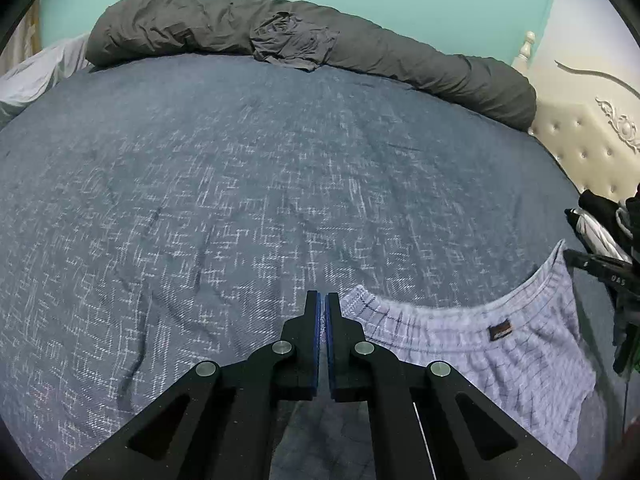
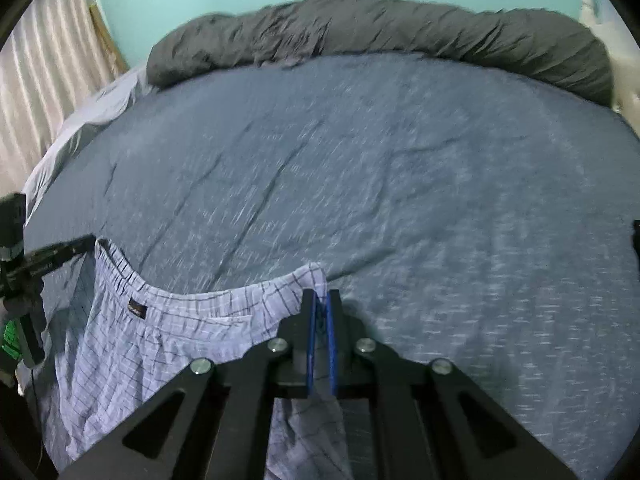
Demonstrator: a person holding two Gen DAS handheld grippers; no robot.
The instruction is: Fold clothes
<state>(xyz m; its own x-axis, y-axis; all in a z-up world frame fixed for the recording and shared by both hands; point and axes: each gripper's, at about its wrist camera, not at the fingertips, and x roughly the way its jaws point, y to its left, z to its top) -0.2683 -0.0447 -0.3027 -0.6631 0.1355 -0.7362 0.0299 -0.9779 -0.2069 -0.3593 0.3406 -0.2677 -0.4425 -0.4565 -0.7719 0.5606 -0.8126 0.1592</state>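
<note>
Light blue checked shorts [image 1: 472, 344] hang by their elastic waistband above the bed, stretched between my two grippers. My left gripper [image 1: 322, 300] is shut on one waistband corner; the cloth emerges just right of its fingertips. My right gripper [image 2: 321, 300] is shut on the other waistband corner, with cloth bunched between its blue pads [image 2: 331, 328]. The shorts [image 2: 172, 332] hang down to the left in the right wrist view. A small dark label [image 1: 500, 332] sits on the waistband. Each gripper shows at the other view's edge: the right one [image 1: 596, 268], the left one [image 2: 60, 256].
The bed carries a dark blue sheet with white flecks [image 1: 260, 184]. A rolled grey duvet [image 1: 360, 52] with a grey garment on it lies along the far edge. A cream tufted headboard [image 1: 588, 148] and dark clothes [image 1: 600, 212] are at right. Curtains [image 2: 44, 72] hang left.
</note>
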